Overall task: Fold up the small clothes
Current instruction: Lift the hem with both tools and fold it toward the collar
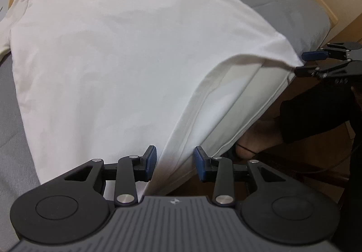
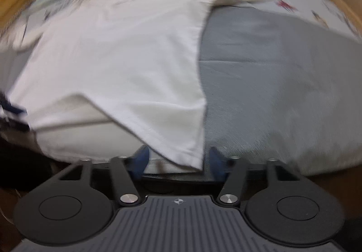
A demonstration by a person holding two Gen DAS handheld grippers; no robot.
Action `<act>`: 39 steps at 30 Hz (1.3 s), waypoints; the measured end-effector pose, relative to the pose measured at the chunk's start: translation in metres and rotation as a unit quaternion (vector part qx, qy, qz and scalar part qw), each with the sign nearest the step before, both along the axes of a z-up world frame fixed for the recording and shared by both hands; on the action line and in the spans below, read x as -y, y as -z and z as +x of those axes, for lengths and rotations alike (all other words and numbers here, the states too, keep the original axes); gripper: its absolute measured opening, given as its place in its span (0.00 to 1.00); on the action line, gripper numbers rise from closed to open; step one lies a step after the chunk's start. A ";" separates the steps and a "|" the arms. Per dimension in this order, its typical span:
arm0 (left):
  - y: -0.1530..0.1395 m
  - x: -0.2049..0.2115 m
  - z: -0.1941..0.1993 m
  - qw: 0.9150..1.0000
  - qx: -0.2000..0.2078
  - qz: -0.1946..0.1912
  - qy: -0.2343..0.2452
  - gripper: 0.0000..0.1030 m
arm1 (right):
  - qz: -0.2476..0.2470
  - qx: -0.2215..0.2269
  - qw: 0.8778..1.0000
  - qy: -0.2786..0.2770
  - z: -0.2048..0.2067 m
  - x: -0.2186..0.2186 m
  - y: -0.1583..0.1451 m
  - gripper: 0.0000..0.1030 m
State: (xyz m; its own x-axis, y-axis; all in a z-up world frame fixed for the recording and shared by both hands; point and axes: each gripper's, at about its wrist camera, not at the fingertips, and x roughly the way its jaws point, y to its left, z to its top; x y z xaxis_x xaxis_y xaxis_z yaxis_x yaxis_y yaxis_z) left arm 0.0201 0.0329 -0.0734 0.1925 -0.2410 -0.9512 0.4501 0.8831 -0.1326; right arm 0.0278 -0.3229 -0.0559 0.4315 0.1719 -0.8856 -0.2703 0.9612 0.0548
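The white T-shirt [image 1: 126,53] lies spread on the grey bed [image 1: 282,10], its hem hanging over the near edge at the bottom of both views. The left gripper [image 1: 174,162] stands wide open with the hem corner between its pads, not pinched. The right gripper [image 2: 178,162], blurred, also stands open around the other corner. Closing too shallow risks catching only one layer, so the hem could slip out or fold unevenly when lifted.

Left tool [image 1: 175,162] jaws parted and level, right tool [image 2: 178,161] jaws spread wider, both low, pointing forward
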 end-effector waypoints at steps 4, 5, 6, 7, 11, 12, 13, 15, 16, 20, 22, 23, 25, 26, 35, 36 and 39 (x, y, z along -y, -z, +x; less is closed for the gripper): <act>0.001 0.007 -0.001 1.000 0.002 -0.001 0.004 0.39 | -0.072 -0.020 0.996 -0.043 0.006 -0.022 0.018 0.55; 0.000 0.008 -0.001 1.000 0.002 0.000 0.006 0.39 | -0.079 -0.020 0.996 -0.047 0.008 -0.023 0.020 0.50; -0.001 0.007 -0.001 1.000 0.002 0.002 0.007 0.34 | -0.082 -0.018 0.995 -0.045 0.009 -0.022 0.019 0.35; -0.001 0.008 -0.001 1.000 0.003 0.003 0.008 0.24 | -0.082 -0.017 0.996 -0.036 0.011 -0.019 0.018 0.22; -0.010 0.003 -0.006 0.999 0.000 -0.021 0.029 0.03 | -0.027 -0.013 0.999 0.028 0.014 0.010 0.004 0.07; -0.012 0.004 -0.009 0.999 -0.002 -0.028 0.038 0.03 | -0.019 -0.009 0.999 0.046 0.013 0.018 -0.001 0.07; -0.012 0.006 -0.012 0.998 -0.007 -0.032 0.051 0.03 | -0.015 -0.007 0.998 0.065 0.012 0.026 -0.005 0.06; -0.011 0.010 -0.017 0.997 -0.017 -0.027 0.075 0.06 | -0.007 -0.022 0.995 0.100 0.012 0.041 -0.004 0.06; -0.011 0.012 -0.017 0.996 -0.021 -0.028 0.081 0.07 | -0.005 -0.033 0.993 0.110 0.010 0.044 -0.002 0.06; -0.031 0.010 -0.013 0.993 0.001 -0.090 0.074 0.36 | -0.025 -0.054 0.988 0.141 0.008 0.049 0.003 0.09; -0.036 0.004 -0.005 0.994 0.014 -0.098 0.044 0.40 | 0.006 -0.032 0.991 0.132 0.005 0.046 -0.006 0.11; -0.034 0.002 -0.001 0.995 0.013 -0.095 0.026 0.40 | 0.018 -0.018 0.992 0.123 0.004 0.043 -0.010 0.13; -0.021 -0.004 0.008 0.998 0.001 -0.062 -0.013 0.40 | 0.034 0.010 0.994 0.099 0.003 0.035 -0.017 0.30; -0.012 -0.005 0.011 0.999 -0.006 -0.038 -0.026 0.40 | 0.035 0.015 0.995 0.090 0.005 0.031 -0.017 0.35; -0.004 -0.018 0.022 0.995 -0.017 -0.010 -0.096 0.40 | -0.005 -0.029 0.994 0.110 0.028 0.022 0.008 0.45; 0.003 -0.016 0.020 0.995 -0.021 0.009 -0.092 0.40 | -0.027 -0.041 0.992 0.112 0.030 0.020 0.014 0.48; -0.009 -0.015 0.020 0.996 0.002 -0.009 -0.094 0.41 | -0.031 -0.039 0.991 0.124 0.034 0.019 0.015 0.50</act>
State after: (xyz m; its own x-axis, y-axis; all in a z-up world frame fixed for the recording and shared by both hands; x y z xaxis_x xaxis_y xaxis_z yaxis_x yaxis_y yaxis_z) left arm 0.0399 0.0478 -0.0644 0.2404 -0.2174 -0.9460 0.2773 0.9494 -0.1477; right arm 0.0614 -0.3416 -0.0711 0.3829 0.0133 -0.9237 -0.0234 0.9997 0.0046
